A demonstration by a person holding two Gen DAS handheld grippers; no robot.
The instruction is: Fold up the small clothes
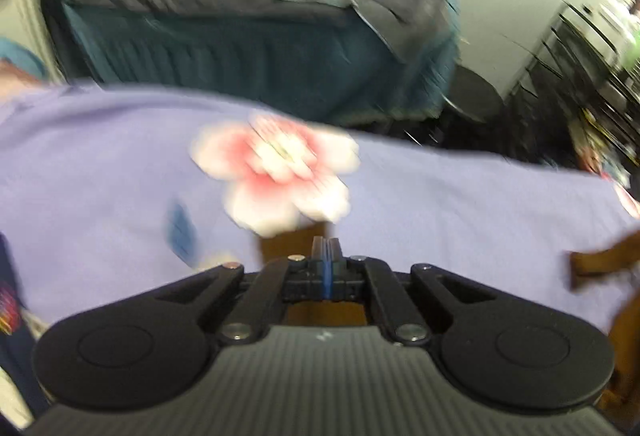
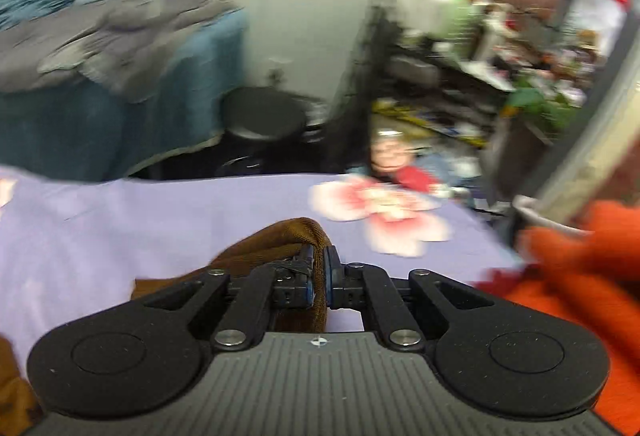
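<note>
A brown garment (image 2: 272,240) lies bunched on a lavender cloth (image 2: 120,220) printed with a pink-and-white flower (image 2: 380,212). My right gripper (image 2: 319,260) is shut on a raised fold of it, and brown fabric fills the gap between the pads. In the left wrist view my left gripper (image 1: 326,246) is shut, pads together, with no cloth showing between them. The brown garment (image 1: 276,250) lies just left of and beneath those fingers. Another brown part (image 1: 600,262) lies at the right on the lavender cloth (image 1: 100,176).
An orange garment (image 2: 580,284) lies at the right edge of the cloth, and a dark printed garment (image 1: 8,300) at the left. Beyond the far edge stand a teal-draped table (image 1: 240,52) with grey clothes, a black stool (image 1: 472,96) and cluttered shelves (image 2: 500,76).
</note>
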